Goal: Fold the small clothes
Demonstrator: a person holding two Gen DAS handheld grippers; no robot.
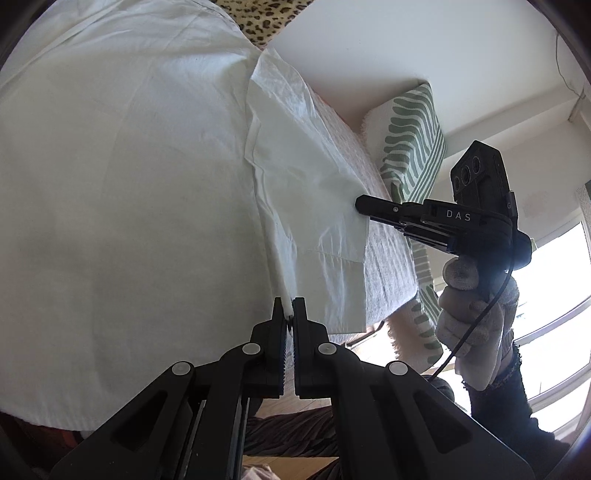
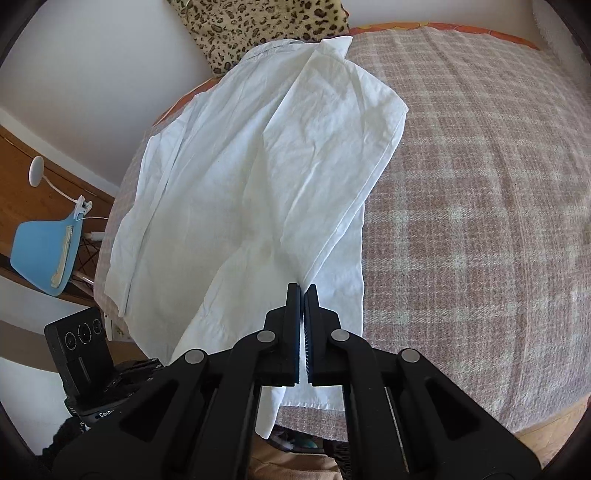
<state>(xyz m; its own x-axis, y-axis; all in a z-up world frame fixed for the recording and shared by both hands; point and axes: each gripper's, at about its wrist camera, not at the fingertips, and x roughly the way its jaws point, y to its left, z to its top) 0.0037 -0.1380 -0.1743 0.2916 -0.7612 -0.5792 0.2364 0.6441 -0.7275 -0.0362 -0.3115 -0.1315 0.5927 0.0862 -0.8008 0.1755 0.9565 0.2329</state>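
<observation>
A white shirt [image 1: 129,184] lies spread on the bed, with its right part folded over in a creased flap. My left gripper [image 1: 289,308] is shut on a thin fold of the shirt at its near edge. My right gripper [image 1: 360,205], held by a gloved hand [image 1: 472,314], reaches in from the right, its tip at the flap's side edge. In the right wrist view the shirt [image 2: 240,166] runs away from me toward the pillow. There my right gripper [image 2: 303,290] is shut on a raised ridge of the cloth near the hem.
The bed carries a pink-and-grey plaid blanket [image 2: 480,184], with a leopard-print pillow [image 2: 258,26] at its head. A green-striped cushion [image 1: 413,140] stands by the wall beyond the shirt. A blue chair [image 2: 40,251] and a white lamp [image 2: 37,173] are left of the bed. A bright window [image 1: 554,295] is at right.
</observation>
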